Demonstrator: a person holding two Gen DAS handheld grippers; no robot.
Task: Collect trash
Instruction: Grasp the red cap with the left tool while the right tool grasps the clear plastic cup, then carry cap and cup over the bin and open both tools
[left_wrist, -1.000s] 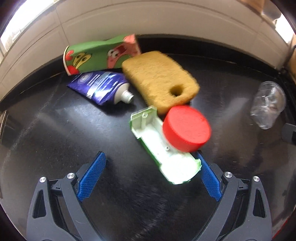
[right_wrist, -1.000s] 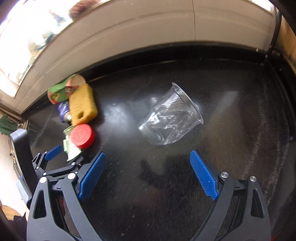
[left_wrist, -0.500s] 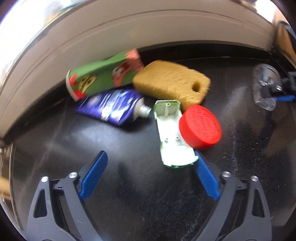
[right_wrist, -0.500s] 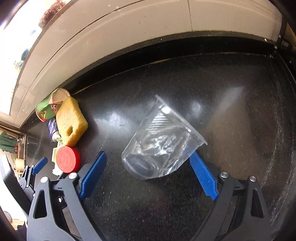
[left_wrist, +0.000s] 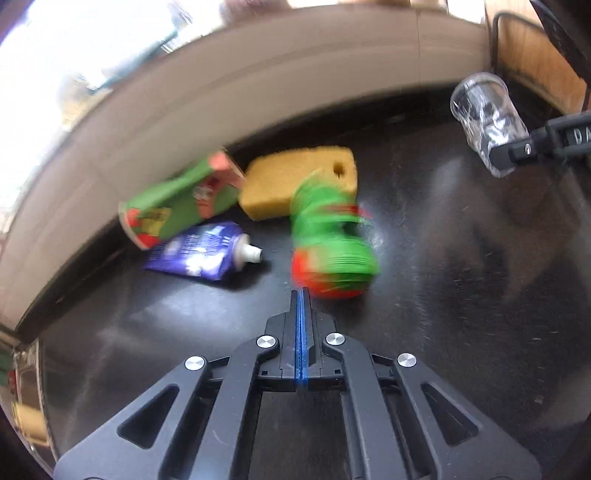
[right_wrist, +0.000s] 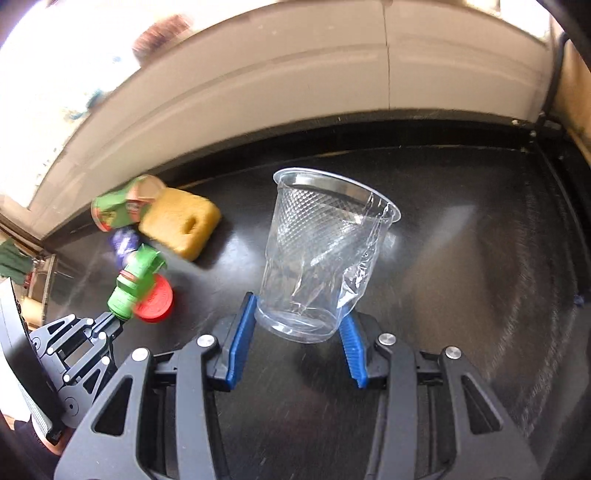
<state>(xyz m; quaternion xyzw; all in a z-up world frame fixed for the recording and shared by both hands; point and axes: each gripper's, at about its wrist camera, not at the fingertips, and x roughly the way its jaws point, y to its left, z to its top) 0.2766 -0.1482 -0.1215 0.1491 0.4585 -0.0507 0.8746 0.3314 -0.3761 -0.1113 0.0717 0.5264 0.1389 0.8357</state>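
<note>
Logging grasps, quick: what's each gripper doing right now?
Left gripper: shut on the edge of the green piece.
Right gripper: closing on the clear cup, pads at its base.

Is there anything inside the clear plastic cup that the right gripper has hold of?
Nothing visible. The clear plastic cup, pinched near its base by the right gripper whose jaws are closing, looks empty through its crumpled wall; only the dark counter shows behind it.

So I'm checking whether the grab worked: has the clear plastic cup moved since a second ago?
Yes. The clear plastic cup lay on its side on the black counter; now it stands rim-up, off the counter, its base between the closing right gripper's blue pads.
</note>
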